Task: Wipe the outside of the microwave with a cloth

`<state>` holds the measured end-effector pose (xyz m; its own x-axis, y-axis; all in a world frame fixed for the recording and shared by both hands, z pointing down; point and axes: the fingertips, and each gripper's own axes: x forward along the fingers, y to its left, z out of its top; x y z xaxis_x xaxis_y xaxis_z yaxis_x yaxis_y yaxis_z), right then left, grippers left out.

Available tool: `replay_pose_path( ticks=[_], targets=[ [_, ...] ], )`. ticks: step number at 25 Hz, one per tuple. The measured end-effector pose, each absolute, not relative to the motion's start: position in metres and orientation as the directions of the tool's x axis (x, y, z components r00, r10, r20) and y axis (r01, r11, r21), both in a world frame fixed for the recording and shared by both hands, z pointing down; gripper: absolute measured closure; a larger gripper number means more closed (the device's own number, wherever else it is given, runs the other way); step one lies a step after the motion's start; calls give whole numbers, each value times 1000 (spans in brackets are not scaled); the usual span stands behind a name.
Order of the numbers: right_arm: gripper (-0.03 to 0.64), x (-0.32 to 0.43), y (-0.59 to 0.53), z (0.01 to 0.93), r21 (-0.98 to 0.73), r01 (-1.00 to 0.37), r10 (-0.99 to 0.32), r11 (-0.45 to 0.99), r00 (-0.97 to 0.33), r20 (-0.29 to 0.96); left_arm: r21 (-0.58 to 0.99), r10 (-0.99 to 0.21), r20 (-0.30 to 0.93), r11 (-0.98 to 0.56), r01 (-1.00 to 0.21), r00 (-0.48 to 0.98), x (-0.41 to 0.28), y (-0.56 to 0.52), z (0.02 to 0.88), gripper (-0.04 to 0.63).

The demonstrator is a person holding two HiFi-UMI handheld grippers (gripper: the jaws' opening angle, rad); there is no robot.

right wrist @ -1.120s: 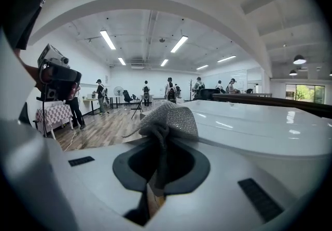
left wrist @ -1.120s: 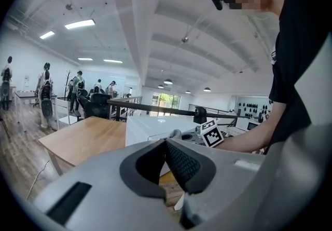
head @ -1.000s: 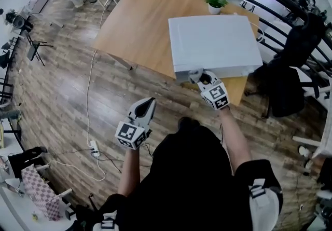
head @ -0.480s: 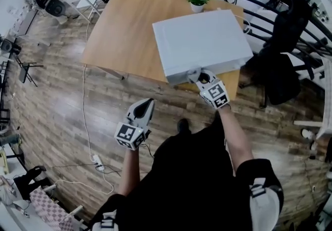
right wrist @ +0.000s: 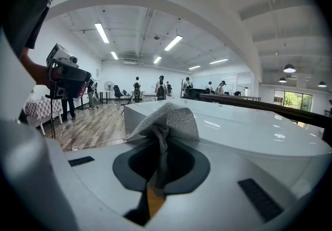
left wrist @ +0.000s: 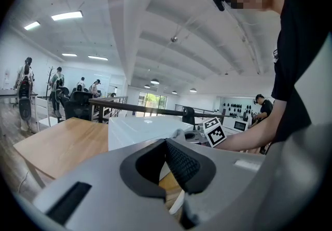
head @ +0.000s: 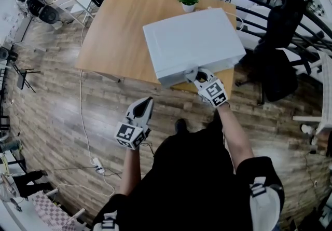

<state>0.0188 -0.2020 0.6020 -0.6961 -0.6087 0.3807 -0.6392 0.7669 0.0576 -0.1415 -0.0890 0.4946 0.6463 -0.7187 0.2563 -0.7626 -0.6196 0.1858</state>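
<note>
Your right gripper (right wrist: pixel 158 166) pinches the cloth (right wrist: pixel 174 118) at the edge of the microwave (head: pixel 192 43).

Its jaws are closed on a bunched grey mesh cloth, which rests against the lower edge of the white microwave, just right of centre in the head view. The microwave stands on the near right part of a wooden table (head: pixel 114 32), with a small plant (head: pixel 188 0) just behind it at the top of the frame. Your left gripper (head: pixel 144 106) hangs lower left of the microwave, off the table and over the plank floor (head: pixel 57 100). Its jaws are pressed together with nothing between them.
</note>
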Motion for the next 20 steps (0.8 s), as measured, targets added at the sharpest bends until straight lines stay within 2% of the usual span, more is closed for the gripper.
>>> replay_pose_path(
  ticks=[20],
  targets=[
    [600,98,-220,612,68,-707,-665,704,-623,412,187,-729,255,-608,-772,636,-118,-92,503,595]
  ],
)
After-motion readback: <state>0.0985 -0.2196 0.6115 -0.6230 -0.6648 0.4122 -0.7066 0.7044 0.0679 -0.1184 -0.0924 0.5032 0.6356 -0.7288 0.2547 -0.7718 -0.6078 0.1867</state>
